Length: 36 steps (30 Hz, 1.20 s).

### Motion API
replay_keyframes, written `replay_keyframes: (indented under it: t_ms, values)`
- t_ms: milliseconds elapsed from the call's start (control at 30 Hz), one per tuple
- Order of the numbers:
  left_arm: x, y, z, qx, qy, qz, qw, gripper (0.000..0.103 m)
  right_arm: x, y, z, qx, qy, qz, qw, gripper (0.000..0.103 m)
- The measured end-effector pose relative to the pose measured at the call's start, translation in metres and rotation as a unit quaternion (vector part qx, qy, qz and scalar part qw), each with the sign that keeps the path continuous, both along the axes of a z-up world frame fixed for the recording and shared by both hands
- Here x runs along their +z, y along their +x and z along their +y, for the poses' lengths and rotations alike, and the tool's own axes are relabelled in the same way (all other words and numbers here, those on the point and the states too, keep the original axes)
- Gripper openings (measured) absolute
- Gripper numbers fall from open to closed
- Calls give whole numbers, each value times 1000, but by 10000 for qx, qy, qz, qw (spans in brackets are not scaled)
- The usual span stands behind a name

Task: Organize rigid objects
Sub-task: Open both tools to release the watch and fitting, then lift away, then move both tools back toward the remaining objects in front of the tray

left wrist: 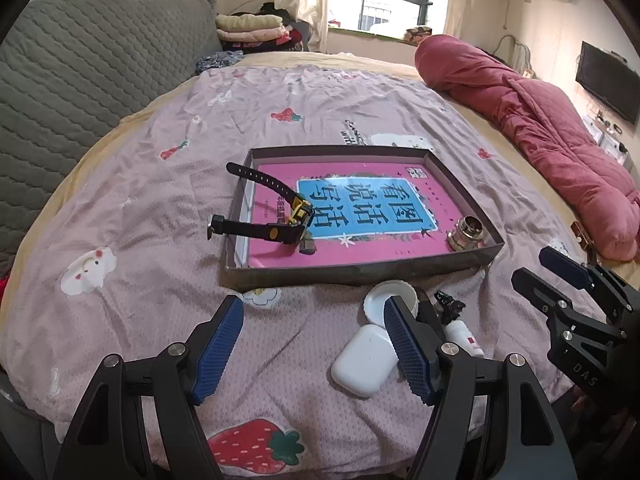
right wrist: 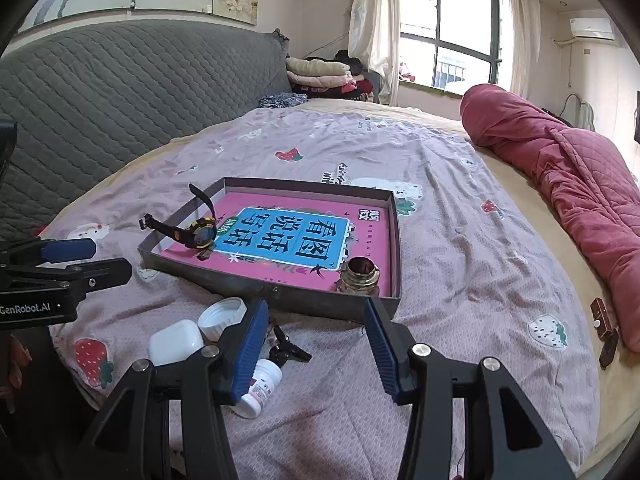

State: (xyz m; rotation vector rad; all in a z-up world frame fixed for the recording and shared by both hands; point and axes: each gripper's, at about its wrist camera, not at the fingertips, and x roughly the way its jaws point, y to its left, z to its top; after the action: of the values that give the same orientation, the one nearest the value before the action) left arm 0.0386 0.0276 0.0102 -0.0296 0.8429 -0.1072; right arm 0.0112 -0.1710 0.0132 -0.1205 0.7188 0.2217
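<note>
Our left gripper (left wrist: 314,344) and right gripper (right wrist: 316,350) both hang with jaws apart and empty above the bedsheet (left wrist: 160,208). At one o'clock from the left fingers lie the white case (left wrist: 362,360), cap (left wrist: 390,294), black clip (left wrist: 450,306) and small bottle (left wrist: 464,336); at twelve, the tray (left wrist: 360,272) holds the watch (left wrist: 296,220) and brass fitting (left wrist: 466,236)

Big bed w/ pink strawberry sheet (left wrist: 168,216); rolled red quilted blanket (left wrist: 560,136) on right side; folded clothes pile (right wrist: 320,74) by window (right wrist: 448,28).
</note>
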Motion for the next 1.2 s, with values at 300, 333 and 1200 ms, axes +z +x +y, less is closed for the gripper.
replay_keyframes:
  t_ms: [300,333,1200]
  values:
    - [-2,-7,-4,-110,6,89,9999,74,0,-7,4,80,24,75,9999,50]
    - [-3,-8,-5,-118,15,90,9999,74,0,-8,5,96,21,85,9999,50]
    - [-27,-8,-17,-356,50,681,9970,74,-18,-18,21,412,-18,696,9967,50]
